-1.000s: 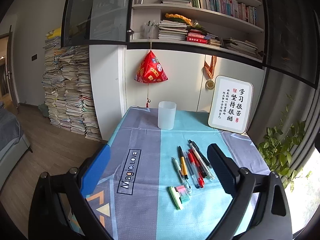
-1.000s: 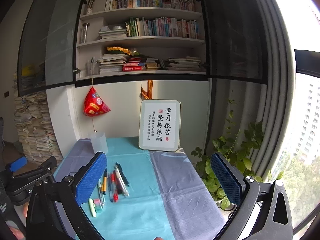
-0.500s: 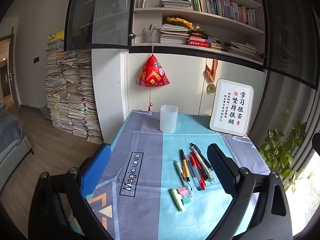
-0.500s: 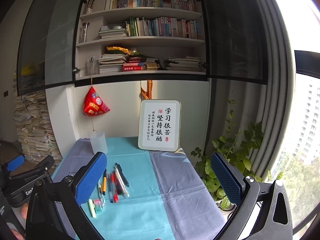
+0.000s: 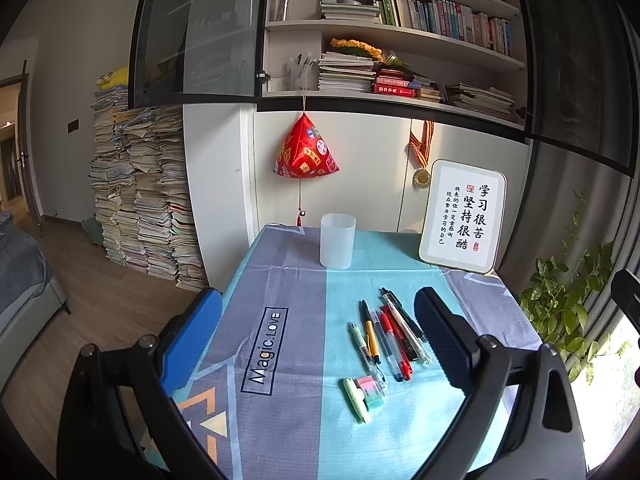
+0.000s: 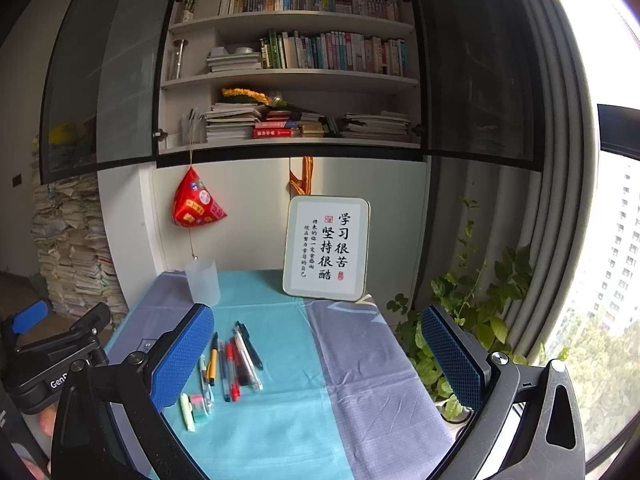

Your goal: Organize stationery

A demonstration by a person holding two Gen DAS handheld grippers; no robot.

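Several pens lie side by side on the table's teal cloth, with a green highlighter and a pink-and-teal eraser in front of them. A frosted empty cup stands upright at the back of the table. My left gripper hovers open above the table's near edge, nothing between its fingers. My right gripper is open and empty too, held higher and further back. The left gripper's body shows at the left of the right wrist view.
A framed calligraphy sign leans at the table's back right. A red pouch hangs above the cup. A potted plant stands right of the table. Stacks of paper rise by the wall on the left.
The left gripper has drifted slightly back and up, so the cup and pens sit a little lower in its view. The right gripper has barely moved.
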